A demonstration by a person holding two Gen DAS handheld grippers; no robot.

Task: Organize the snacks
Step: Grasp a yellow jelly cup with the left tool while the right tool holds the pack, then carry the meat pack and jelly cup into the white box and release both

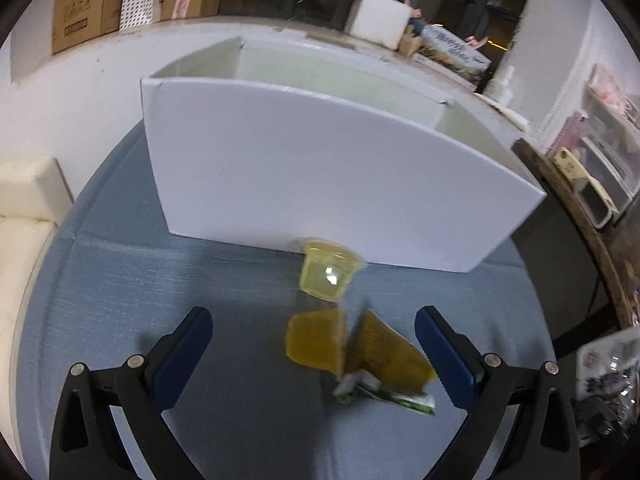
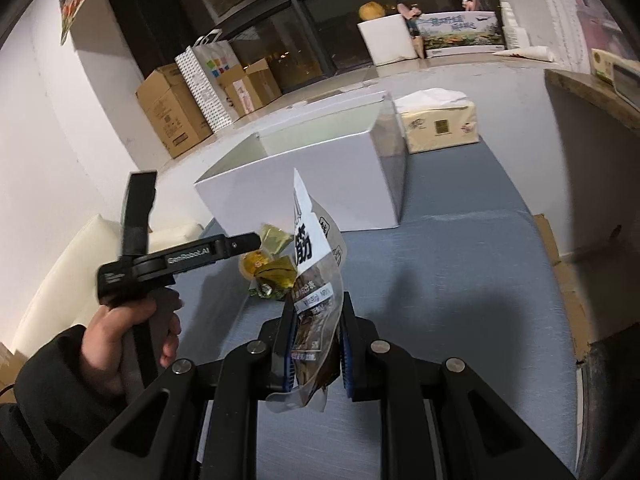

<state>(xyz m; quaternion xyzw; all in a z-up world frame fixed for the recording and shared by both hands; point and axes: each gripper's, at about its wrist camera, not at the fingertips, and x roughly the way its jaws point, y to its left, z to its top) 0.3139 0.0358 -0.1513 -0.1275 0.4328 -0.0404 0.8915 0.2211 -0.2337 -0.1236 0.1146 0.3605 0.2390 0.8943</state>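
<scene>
Clamped between the blue pads of the right gripper [image 2: 314,344], a single snack packet [image 2: 316,280] with a white top and brown lower half is held upright above the blue table [image 2: 460,280], on the near side of the white box [image 2: 320,184]; its lower edge is hidden between the pads and its small print cannot be read. The left gripper [image 1: 314,344] is seen with its two fingers spread wide and nothing between the pads, poised over a small heap of snacks lying just in front of the white box. Three items can be counted in that heap from the left wrist view: one pale yellow jelly cup [image 1: 326,270] tipped on its side and touching the foot of the box wall, one amber jelly cup [image 1: 316,340] nearer than it, and one golden pouch [image 1: 390,354] with a green and white end, touching the amber cup. Motion blur softens all three, so any printing is not legible. In the right wrist view the same heap is partly covered by the left gripper's arm and by the held packet. One left hand [image 2: 116,344] is seen around the grip of the left tool. Only part of the box interior is visible, and nothing can be made out in it. One tissue pack [image 2: 440,126] stands just beyond the far right corner of the box.
</scene>
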